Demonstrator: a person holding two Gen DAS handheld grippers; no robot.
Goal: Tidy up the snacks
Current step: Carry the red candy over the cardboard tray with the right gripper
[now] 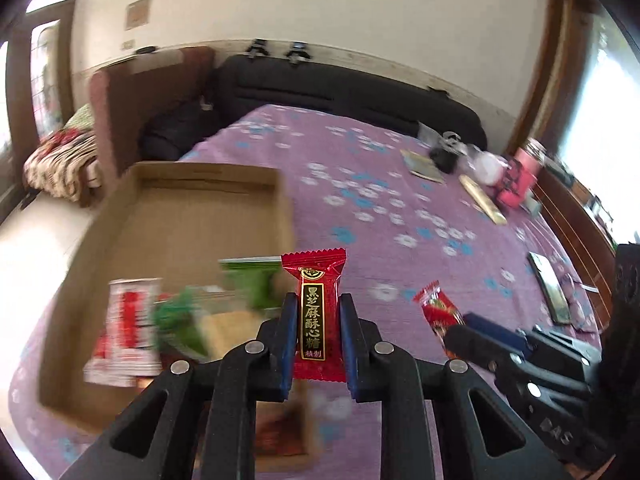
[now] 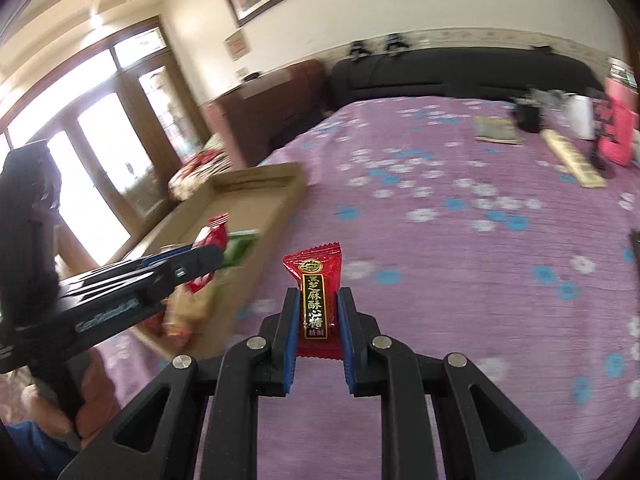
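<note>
My left gripper (image 1: 318,304) is shut on an upright red candy packet (image 1: 316,280) with gold lettering, held above the near right corner of a shallow cardboard box (image 1: 180,216). In the box lie a red-and-white packet (image 1: 128,320) and green packets (image 1: 248,280), all blurred. My right gripper (image 2: 318,300) is shut on a second red candy packet (image 2: 314,268) of the same kind, over the purple flowered cloth (image 2: 480,280). In the right wrist view the left gripper (image 2: 208,256) and its candy (image 2: 214,236) hang over the box (image 2: 256,184). In the left wrist view the right gripper (image 1: 460,326) shows with its candy (image 1: 436,304).
At the cloth's far right stand a pink container (image 1: 520,176), a long tan pack (image 1: 482,200), a black object (image 1: 444,156) and a flat booklet (image 1: 424,164). A dark phone-like slab (image 1: 552,288) lies near the right edge. A black padded back (image 1: 360,92) runs along the far side.
</note>
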